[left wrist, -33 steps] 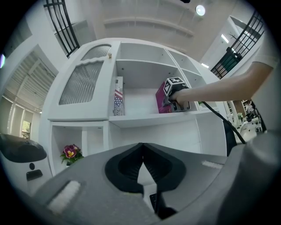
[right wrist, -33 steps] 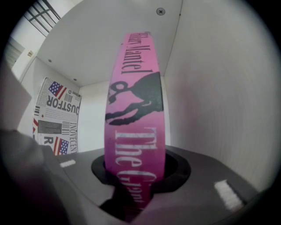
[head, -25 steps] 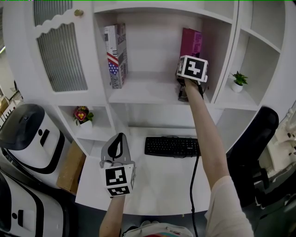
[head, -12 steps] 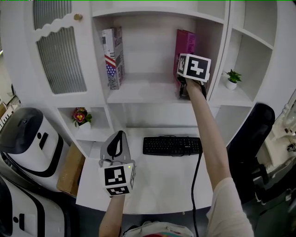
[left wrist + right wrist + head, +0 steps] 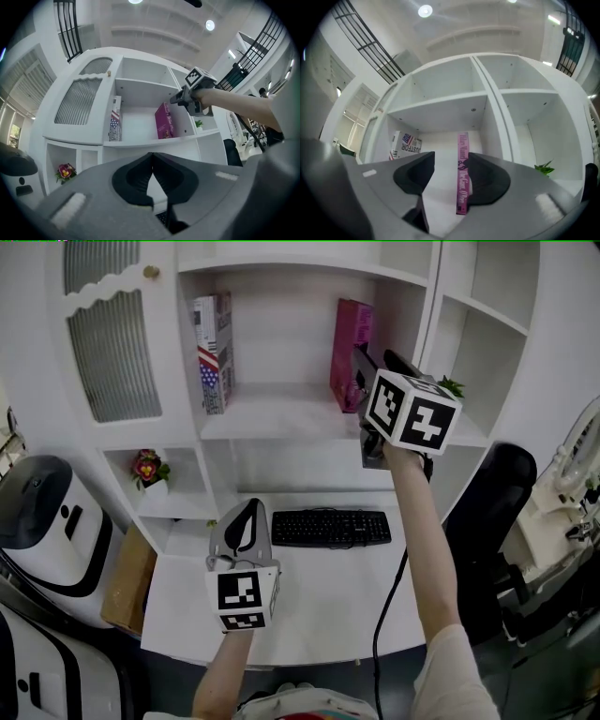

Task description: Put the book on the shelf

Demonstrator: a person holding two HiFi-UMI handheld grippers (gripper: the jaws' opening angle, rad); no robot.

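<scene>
The right gripper point(image 5: 375, 367) has pulled back from the white shelf point(image 5: 272, 416), its jaws just opening wide, empty. The slim pink book point(image 5: 349, 354) stands upright at the shelf's right end, its spine visible only in the right gripper view. The left gripper point(image 5: 242, 532) is closed, empty.

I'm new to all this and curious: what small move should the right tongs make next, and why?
Probably draw the right tongs back from the shelf. They have just been opening, grip nothing, and the pink book stands upright there, so the job looks done.
</scene>
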